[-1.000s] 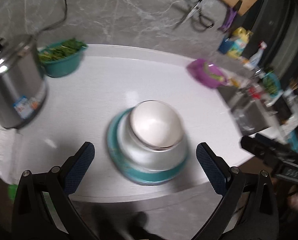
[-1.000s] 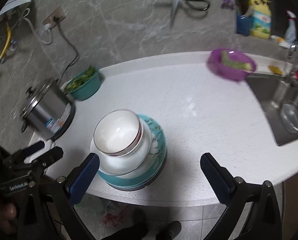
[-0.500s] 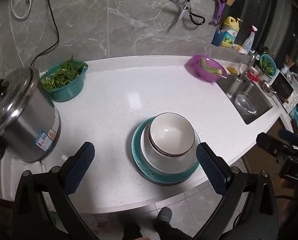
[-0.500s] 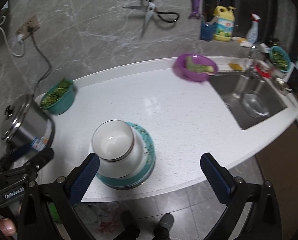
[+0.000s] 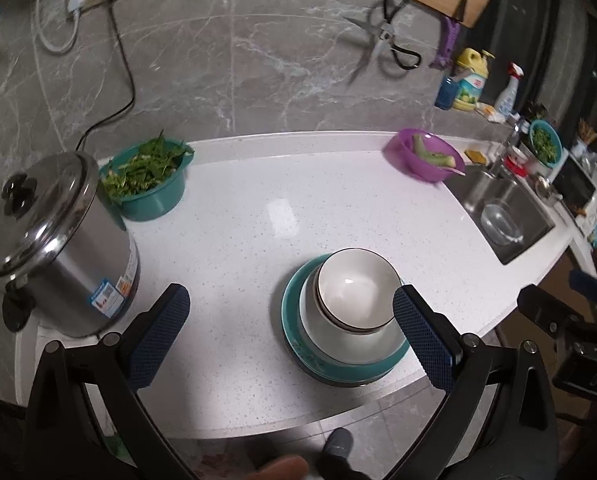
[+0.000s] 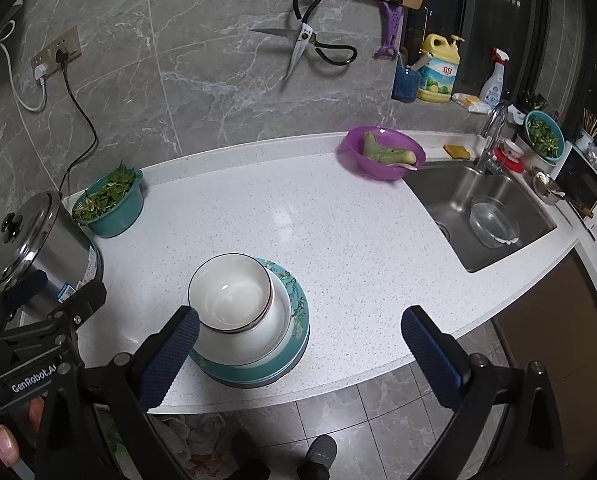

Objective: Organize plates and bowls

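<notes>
A stack stands near the counter's front edge: a white bowl with a dark rim sits in a larger white bowl, on a teal flowered plate. My left gripper hangs open above the front edge, the stack just inside its right finger. My right gripper is open too, held back from the counter, with the stack beside its left finger. Neither holds anything.
A steel rice cooker and a teal bowl of greens stand at the left. A purple bowl sits by the sink, which holds a glass bowl. Scissors hang on the wall.
Both grippers have pulled up and back from the counter, so the stack looks smaller and more of the counter and wall shows. Both stay open. The stack has not moved.
</notes>
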`<control>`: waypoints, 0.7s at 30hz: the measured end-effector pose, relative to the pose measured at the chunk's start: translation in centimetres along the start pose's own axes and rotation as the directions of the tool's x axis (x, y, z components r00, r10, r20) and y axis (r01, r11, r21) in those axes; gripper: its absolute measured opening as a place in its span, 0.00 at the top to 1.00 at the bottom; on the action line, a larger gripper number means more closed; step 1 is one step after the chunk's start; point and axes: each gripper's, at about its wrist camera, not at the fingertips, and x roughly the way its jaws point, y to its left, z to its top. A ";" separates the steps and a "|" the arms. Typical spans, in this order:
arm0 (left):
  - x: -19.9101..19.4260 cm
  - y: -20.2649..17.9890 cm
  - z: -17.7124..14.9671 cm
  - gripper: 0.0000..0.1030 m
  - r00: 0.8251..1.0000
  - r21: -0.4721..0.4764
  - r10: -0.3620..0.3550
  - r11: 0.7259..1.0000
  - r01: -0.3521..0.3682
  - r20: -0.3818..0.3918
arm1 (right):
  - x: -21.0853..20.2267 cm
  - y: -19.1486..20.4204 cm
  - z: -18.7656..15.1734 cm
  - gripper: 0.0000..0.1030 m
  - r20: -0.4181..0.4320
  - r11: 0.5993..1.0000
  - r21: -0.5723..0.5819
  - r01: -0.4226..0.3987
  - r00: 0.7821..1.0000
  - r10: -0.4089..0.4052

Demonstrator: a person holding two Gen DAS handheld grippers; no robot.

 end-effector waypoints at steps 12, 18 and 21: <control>0.0 -0.7 -0.5 0.00 0.999 0.030 0.022 0.999 -0.021 -0.025 | -0.1 -0.1 0.1 0.00 0.000 1.000 -0.018 -0.018 1.000 0.018; 0.2 -0.5 -0.5 0.00 0.999 0.028 0.039 0.999 -0.038 -0.031 | 0.0 -0.1 0.2 0.00 0.000 0.999 -0.027 -0.024 1.000 0.024; 0.2 -0.5 -0.5 0.00 0.999 0.029 0.028 0.999 -0.027 -0.031 | -0.1 0.0 0.2 0.00 -0.001 0.999 -0.026 -0.024 1.000 0.024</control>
